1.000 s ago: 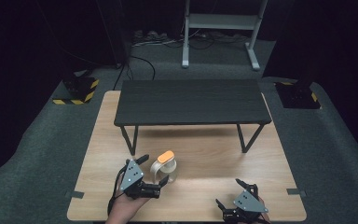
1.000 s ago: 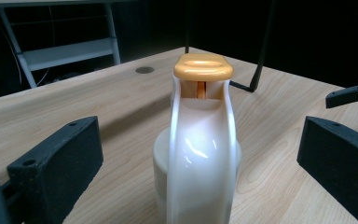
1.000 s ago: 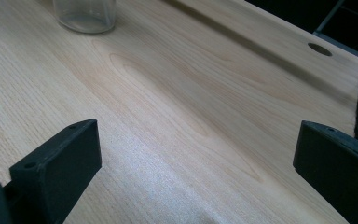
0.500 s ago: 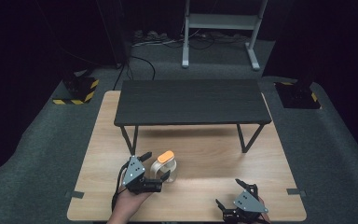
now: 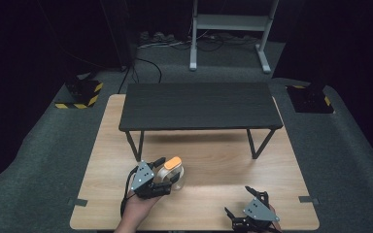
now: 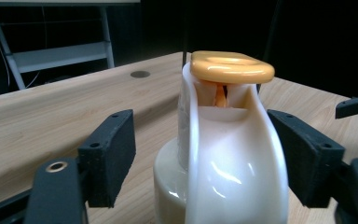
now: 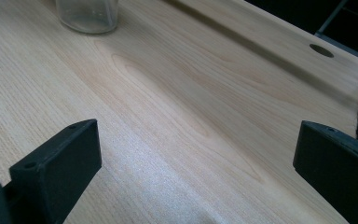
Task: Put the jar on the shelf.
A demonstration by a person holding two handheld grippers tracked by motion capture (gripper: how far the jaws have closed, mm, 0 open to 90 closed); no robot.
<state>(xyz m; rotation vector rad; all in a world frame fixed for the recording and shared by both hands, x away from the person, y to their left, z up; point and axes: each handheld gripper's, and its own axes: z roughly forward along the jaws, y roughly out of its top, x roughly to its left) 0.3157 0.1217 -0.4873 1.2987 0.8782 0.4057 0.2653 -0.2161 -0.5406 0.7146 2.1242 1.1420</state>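
A white jug with a flat orange cap [image 5: 171,170] stands upright on the light wooden table [image 5: 233,160], left of centre near the front. My left gripper [image 5: 167,174] is open and straddles it. In the left gripper view the jug [image 6: 223,154] stands between the two black jaws; the right one is at its side and a gap remains on the left. My right gripper [image 5: 240,201] rests open near the front right edge, with bare wood between its jaws [image 7: 196,163]. The rounded base of a pale container [image 7: 87,16] shows at the top left of the right gripper view.
A low black bench [image 5: 199,104] on thin legs spans the back half of the table. Beyond it, on the dark floor, stand a metal frame [image 5: 228,29] and cables. Yellow-striped blocks [image 5: 80,94] lie off the table's left rear corner.
My left gripper has edged a little forward and to the right, further around the jug. The jug and my right gripper have stayed put.
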